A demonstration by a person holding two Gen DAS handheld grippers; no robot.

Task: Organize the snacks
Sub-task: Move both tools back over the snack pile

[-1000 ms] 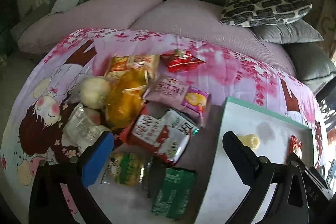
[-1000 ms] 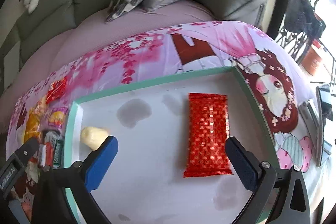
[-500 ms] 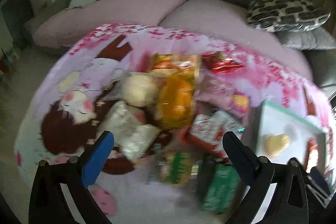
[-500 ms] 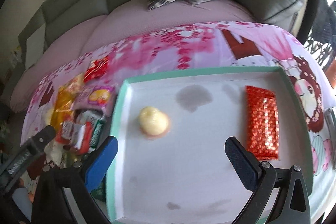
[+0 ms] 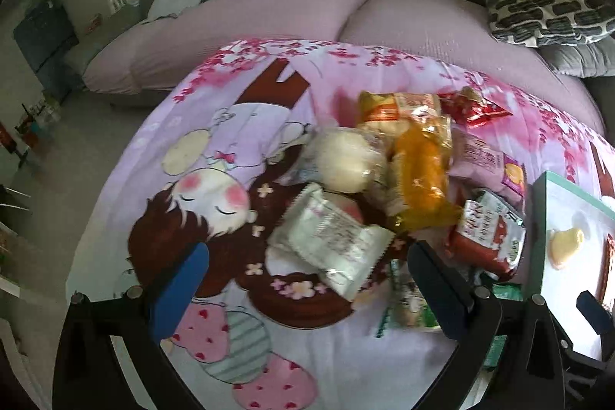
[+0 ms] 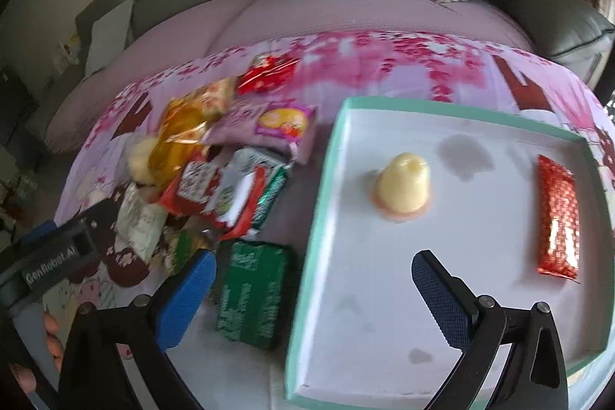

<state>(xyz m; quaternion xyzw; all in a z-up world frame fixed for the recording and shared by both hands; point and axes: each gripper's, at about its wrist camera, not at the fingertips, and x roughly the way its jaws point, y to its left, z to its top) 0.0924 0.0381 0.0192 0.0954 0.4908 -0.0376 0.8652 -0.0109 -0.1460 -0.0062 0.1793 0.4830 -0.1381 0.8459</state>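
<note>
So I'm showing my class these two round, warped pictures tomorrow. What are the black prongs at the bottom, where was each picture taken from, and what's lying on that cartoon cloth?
There is no robot here. A person holds a two-finger gripper in each hand, and each carries a wide-angle camera looking forward along its fingers, hence the warped view.

One picture comes from the left gripper. It is open and empty, above a pile of snacks: a white packet, an orange packet and a round pale bun.

The other comes from the right gripper, also open and empty. It looks at a white tray with a green rim, holding a yellow jelly cup and a red packet. A green packet lies beside the tray.
</note>
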